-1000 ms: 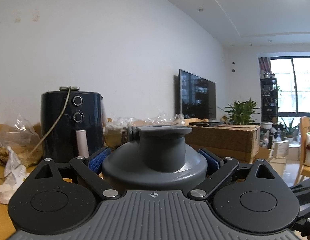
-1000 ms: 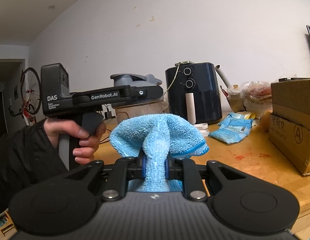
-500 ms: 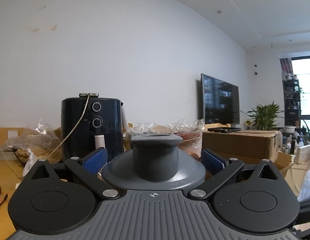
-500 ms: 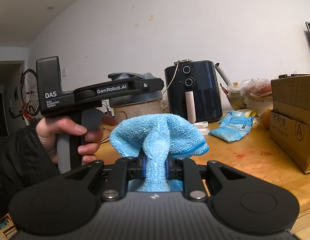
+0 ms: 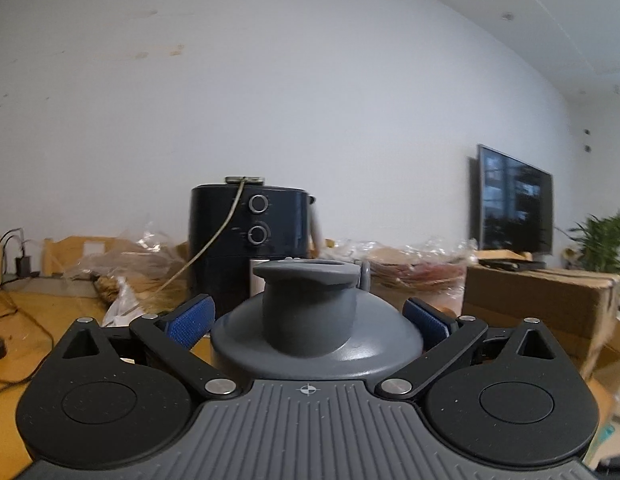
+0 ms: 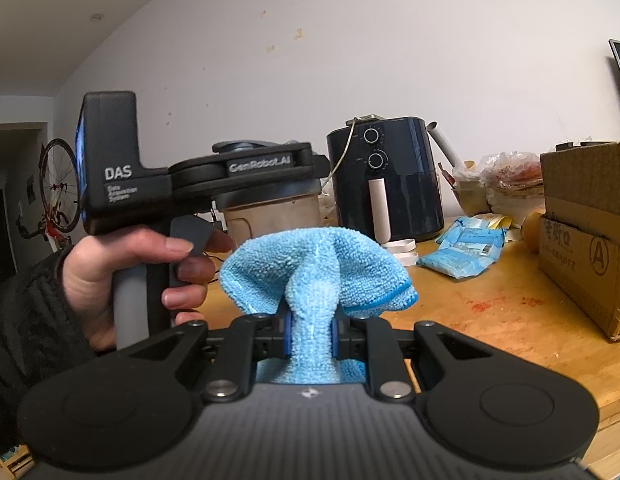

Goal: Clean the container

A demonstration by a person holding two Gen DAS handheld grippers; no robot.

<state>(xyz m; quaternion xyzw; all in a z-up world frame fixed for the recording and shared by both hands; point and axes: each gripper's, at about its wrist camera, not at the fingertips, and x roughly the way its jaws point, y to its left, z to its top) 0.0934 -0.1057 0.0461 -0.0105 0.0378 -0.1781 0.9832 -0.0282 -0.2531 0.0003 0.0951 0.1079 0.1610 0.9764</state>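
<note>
left claw (image 5: 308, 314) clamps the container (image 5: 315, 336) lid edge; right claw (image 6: 310, 330) pinches the cloth (image 6: 315, 276).

- You're swinging your left gripper (image 5: 308, 316) round with the container (image 5: 315, 336) held between its blue pads (image 5: 190, 318), so its view is panning: the black air fryer (image 5: 250, 236) is sliding from the left edge toward the middle.
- The TV (image 5: 511, 204) and plant (image 5: 601, 242) are drifting off to the right, and the window's gone from view.
- From the right wrist camera, your left hand (image 6: 122, 276) and its gripper body are coming closer and turning, now blocking more of the container (image 6: 272, 216).
</note>
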